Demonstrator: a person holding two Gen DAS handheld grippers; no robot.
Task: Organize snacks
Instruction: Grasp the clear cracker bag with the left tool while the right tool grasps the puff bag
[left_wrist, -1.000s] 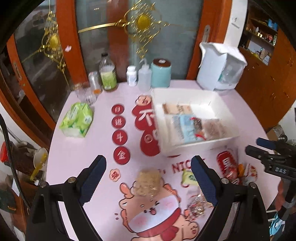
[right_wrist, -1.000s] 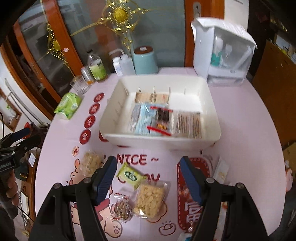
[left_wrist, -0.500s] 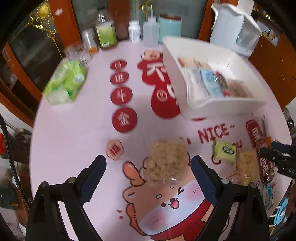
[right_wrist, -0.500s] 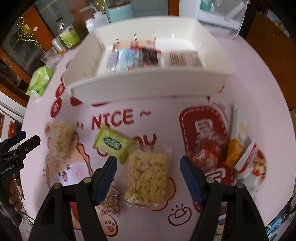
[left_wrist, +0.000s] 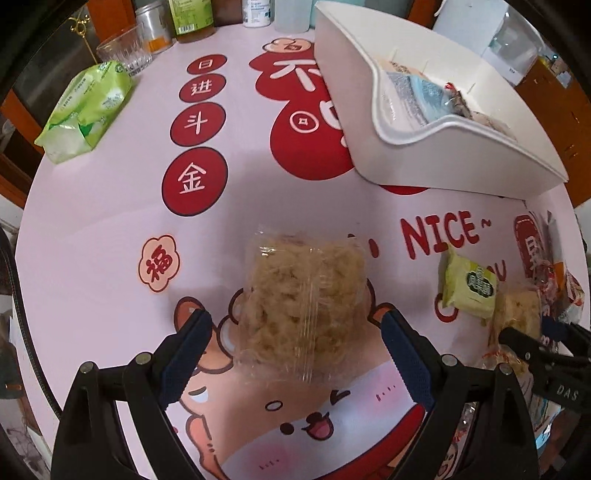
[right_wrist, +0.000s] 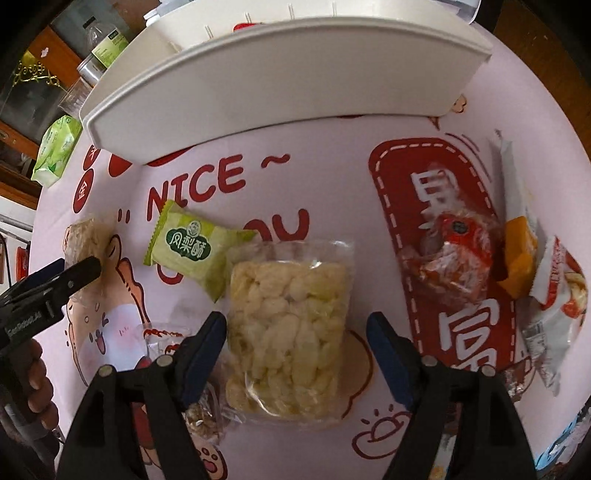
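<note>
In the left wrist view a clear bag of brownish shredded snack (left_wrist: 304, 301) lies on the pink table, and my left gripper (left_wrist: 295, 332) stands open straddling its near end, pads clear of it. In the right wrist view a clear bag of pale yellow puffs (right_wrist: 288, 332) lies between the fingers of my right gripper (right_wrist: 295, 334), whose jaws are opening; the left pad is close to the bag's edge, the right pad well off it. A white bin (left_wrist: 443, 155) with several packets inside stands beyond both.
A green pastry packet (right_wrist: 192, 247) lies left of the puffs, a small nut packet (right_wrist: 201, 417) under my right gripper's left finger. Red, orange and white snack bags (right_wrist: 458, 266) lie to the right. Green tissue pack (left_wrist: 85, 110), glass and bottles stand at the far left edge.
Both grippers have come down close to the table and tilted downward. The shredded snack bag and the puffs bag now lie between their fingers. The right jaws stand a little wider.
</note>
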